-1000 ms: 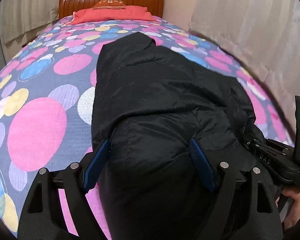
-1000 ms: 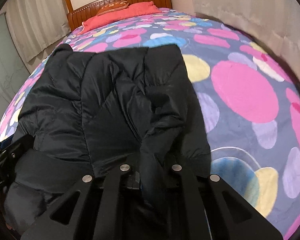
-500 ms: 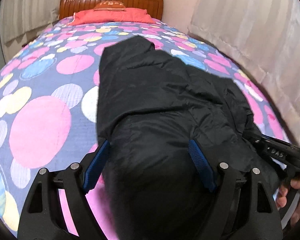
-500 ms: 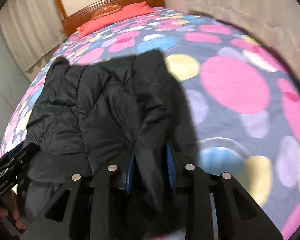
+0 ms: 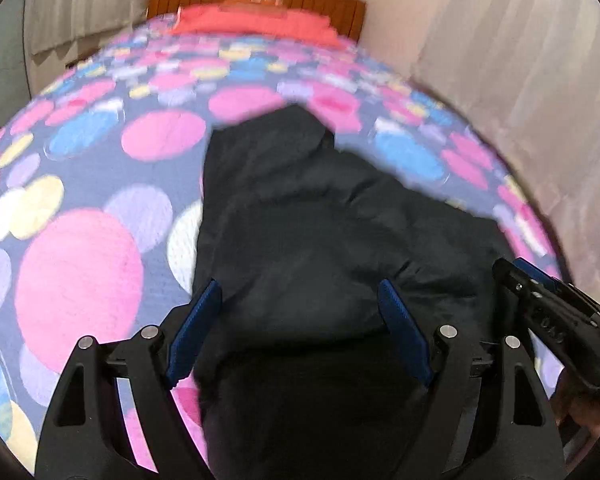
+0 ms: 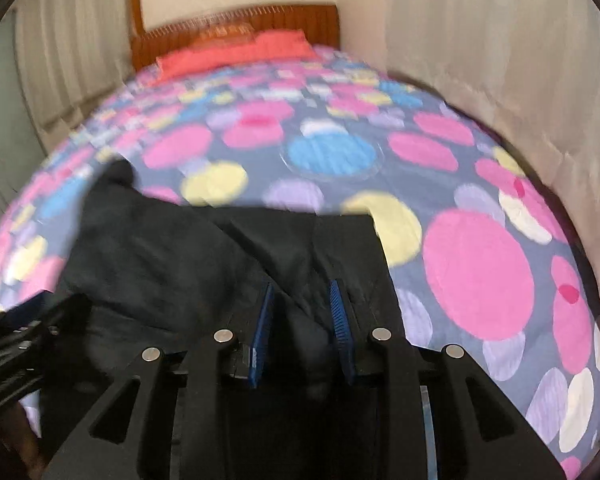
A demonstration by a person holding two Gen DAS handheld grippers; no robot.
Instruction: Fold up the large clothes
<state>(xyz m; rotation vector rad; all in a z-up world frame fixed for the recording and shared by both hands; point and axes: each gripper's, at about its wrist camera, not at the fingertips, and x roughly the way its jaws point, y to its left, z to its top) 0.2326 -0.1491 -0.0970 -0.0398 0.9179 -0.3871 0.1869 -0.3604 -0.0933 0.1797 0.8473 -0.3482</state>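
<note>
A black puffy jacket (image 5: 300,220) lies on the bed, its length running away from me. My left gripper (image 5: 298,312) hovers over its near end, jaws wide apart; the left pad (image 5: 196,320) sits at the jacket's left edge and neither pad presses on it. In the right wrist view the jacket (image 6: 172,248) fills the lower left. My right gripper (image 6: 302,312) stands partly open, with a raised fold of the jacket loose between its blue pads. The right gripper (image 5: 548,312) shows at the left view's right edge, and the left gripper (image 6: 20,332) at the right view's left edge.
The bedspread (image 6: 480,272) is grey-blue with pink, yellow and blue circles. A red pillow (image 5: 252,20) and a wooden headboard (image 6: 236,24) stand at the far end. Pale curtains (image 5: 520,100) hang close along the bed's right side. A hand (image 5: 580,412) holds the right gripper.
The right gripper, shut on a jacket fold a second ago, has parted its jaws and pulled back and up. The left gripper has drawn back a little, jaws still wide. Both views are blurred.
</note>
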